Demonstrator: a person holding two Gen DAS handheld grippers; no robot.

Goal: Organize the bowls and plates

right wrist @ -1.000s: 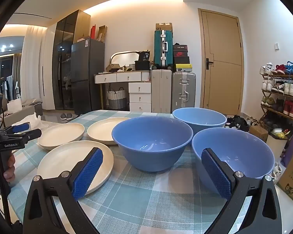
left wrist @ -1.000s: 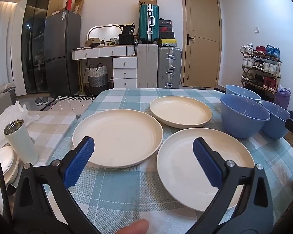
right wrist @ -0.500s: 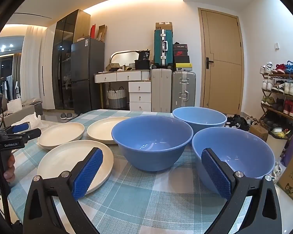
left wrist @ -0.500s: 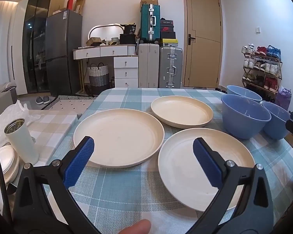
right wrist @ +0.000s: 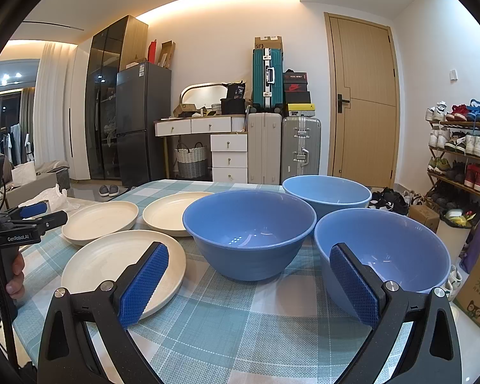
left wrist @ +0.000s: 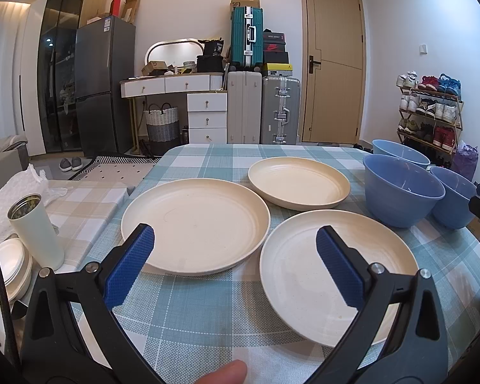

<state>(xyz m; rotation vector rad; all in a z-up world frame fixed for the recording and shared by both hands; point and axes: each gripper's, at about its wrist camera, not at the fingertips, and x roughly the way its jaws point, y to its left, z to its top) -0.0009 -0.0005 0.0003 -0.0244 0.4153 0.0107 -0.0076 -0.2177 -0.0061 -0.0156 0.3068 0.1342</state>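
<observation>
Almost nothing has moved; the left gripper [left wrist: 233, 252] only drifts a tiny bit. Both it and the right gripper [right wrist: 249, 283] are spread wide, holding nothing. Three plates [left wrist: 195, 224] sit at twelve o'clock, three bowls [right wrist: 249, 233] at two. Sorting has not started.

Tumbler: white tumbler [left wrist: 36, 228] stands upright, far left of the tool
Small dishes: white stack [left wrist: 6, 270] just beside it
Suitcases: teal suitcase [left wrist: 247, 36] stacked above grey suitcase [left wrist: 280, 110], straight ahead
Shoe rack: shoe rack [left wrist: 430, 108] far right
</observation>
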